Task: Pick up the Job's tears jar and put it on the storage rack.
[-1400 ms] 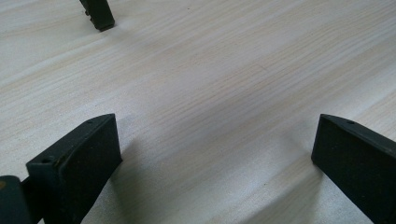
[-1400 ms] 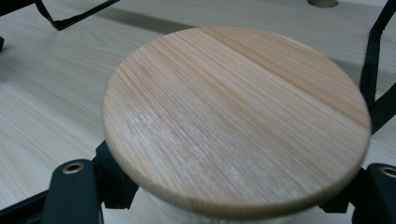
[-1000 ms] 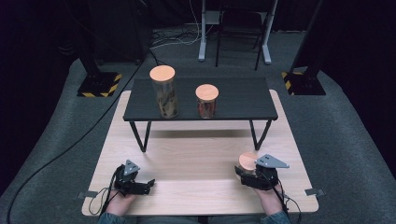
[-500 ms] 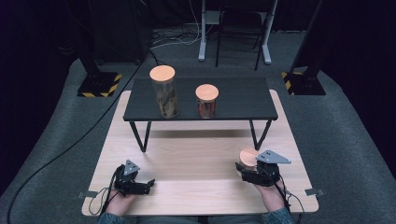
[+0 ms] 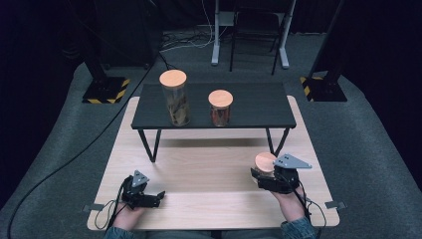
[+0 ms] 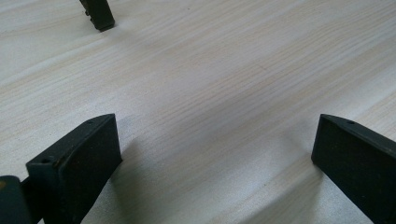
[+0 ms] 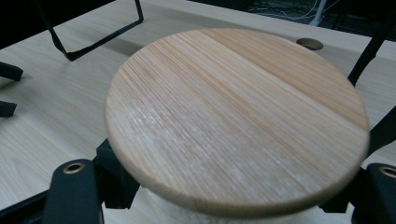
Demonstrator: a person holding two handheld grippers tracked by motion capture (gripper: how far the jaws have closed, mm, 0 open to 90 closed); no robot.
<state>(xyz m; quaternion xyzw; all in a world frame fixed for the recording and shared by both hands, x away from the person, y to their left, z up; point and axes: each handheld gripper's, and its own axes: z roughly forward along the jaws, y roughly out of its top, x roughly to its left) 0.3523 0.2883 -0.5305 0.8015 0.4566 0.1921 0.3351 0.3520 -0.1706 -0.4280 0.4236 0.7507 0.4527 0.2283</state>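
A jar with a round wooden lid (image 7: 233, 116) sits between the jaws of my right gripper (image 5: 263, 175), which is shut on the body below the lid; the black fingers (image 7: 74, 186) show at both sides. In the high view this lid (image 5: 265, 162) is at the right front of the light wooden table (image 5: 209, 164), held a little above it. My left gripper (image 5: 155, 197) rests low at the left front, its jaws open wide with bare wood between them (image 6: 215, 140). The jar's contents are hidden.
A low black table (image 5: 259, 107) stands on the back half of the wooden table and carries a tall jar (image 5: 174, 99) and a shorter jar (image 5: 220, 107), both with wooden lids. One of its black legs (image 6: 99, 14) shows ahead of the left gripper.
My right gripper has risen a little with the jar held in it. The left gripper has stayed where it was.
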